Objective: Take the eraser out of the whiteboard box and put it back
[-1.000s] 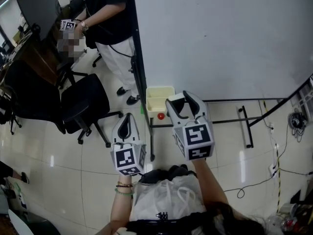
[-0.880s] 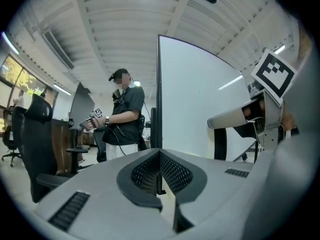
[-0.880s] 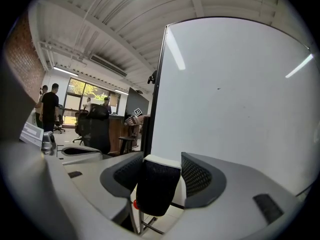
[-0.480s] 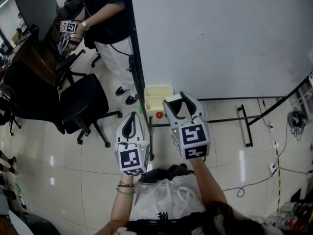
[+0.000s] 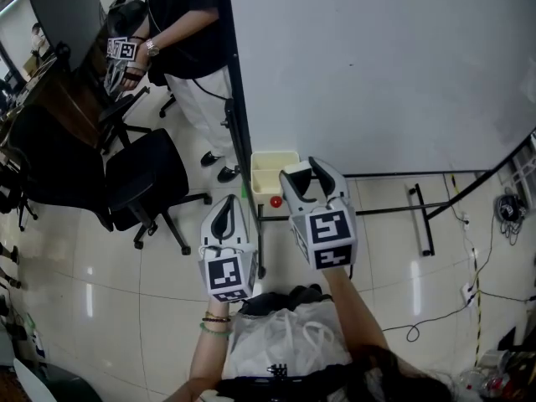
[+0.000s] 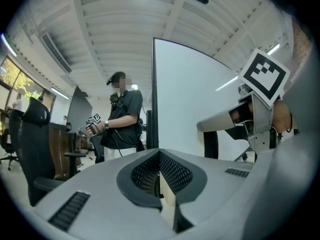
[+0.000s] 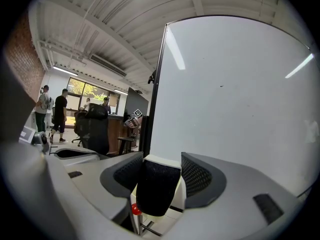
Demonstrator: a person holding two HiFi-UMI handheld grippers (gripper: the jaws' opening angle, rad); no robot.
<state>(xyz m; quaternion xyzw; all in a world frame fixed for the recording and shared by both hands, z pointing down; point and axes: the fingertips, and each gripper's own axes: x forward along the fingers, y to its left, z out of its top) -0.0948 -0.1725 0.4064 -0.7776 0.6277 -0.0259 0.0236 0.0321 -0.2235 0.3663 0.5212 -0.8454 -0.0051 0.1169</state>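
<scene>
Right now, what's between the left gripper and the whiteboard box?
In the head view, the whiteboard's dark frame post stands between the left gripper and the whiteboard box. The left gripper view also shows that post straight ahead of its jaws.

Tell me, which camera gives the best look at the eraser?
The right gripper view. The eraser fills its middle, clamped between the jaws of the right gripper, with its dark face and white back plain. The head view shows only a small piece of it from above. The left gripper view doesn't show it clearly.
</scene>
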